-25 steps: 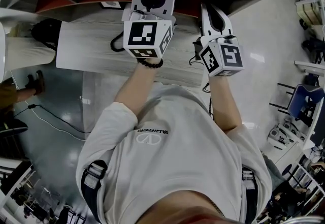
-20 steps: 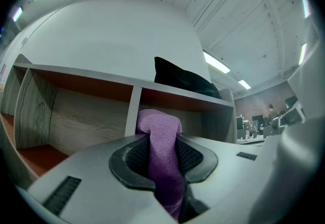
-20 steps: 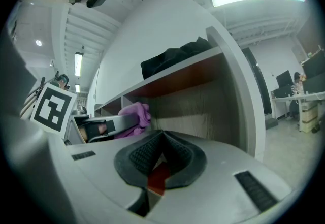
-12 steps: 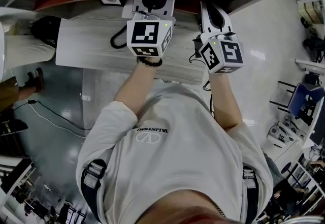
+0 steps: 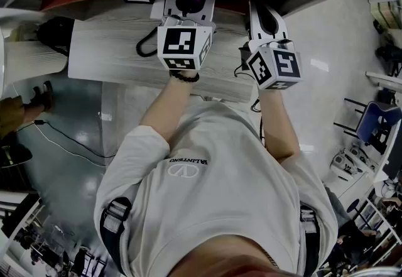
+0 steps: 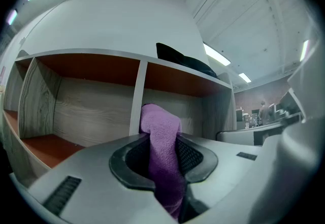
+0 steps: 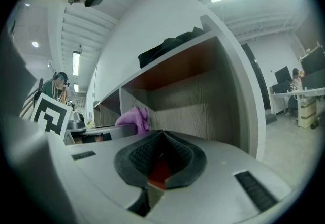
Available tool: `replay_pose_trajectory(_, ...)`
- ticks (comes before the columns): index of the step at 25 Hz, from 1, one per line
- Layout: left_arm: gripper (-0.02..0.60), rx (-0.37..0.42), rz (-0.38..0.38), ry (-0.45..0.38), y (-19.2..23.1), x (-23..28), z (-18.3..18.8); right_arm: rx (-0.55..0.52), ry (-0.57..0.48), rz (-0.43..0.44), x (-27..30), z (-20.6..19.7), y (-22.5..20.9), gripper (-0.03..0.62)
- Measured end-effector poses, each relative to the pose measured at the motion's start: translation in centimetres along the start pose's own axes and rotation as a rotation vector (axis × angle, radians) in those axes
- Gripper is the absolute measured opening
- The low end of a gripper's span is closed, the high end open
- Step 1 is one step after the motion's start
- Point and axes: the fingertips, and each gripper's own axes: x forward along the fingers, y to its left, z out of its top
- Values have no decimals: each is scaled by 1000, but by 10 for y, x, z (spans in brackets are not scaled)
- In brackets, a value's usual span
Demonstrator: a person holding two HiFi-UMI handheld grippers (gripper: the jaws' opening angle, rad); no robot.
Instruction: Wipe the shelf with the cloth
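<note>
The purple cloth [image 6: 161,149] is pinched upright in the left gripper [image 6: 163,164], whose jaws are clamped on it. Its free end rises in front of the upright divider [image 6: 138,96] between two compartments of the shelf [image 6: 91,111]; whether it touches the wood is unclear. A dark bundle [image 6: 184,60], perhaps a bag, lies on top. The right gripper [image 7: 161,159], jaws together on nothing, faces the end compartment above the worktop [image 5: 119,56].

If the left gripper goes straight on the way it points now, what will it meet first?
Probably the white divider between the compartments. The cloth clamped in the left gripper sticks out towards its front edge and would touch first. The depth is unclear.
</note>
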Motion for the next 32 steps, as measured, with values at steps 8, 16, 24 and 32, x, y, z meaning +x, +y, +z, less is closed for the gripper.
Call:
replay_pose_trajectory(8,97,13,-15,16,-1,2,-15,-1,6,2,7,-8,-1,2)
replay_pose_trajectory(16,97,14,-25,44,-1,1,-33,7,17,-8,6,-15,-4,0)
replay_pose_trajectory(24,97,18,-30,66,4,2,-54,17,42,-18,11,-30,-6,0)
replay_pose_trajectory(32,97,33,-29,76,1,6,-70,19,63,-25,12,-39,-13,1)
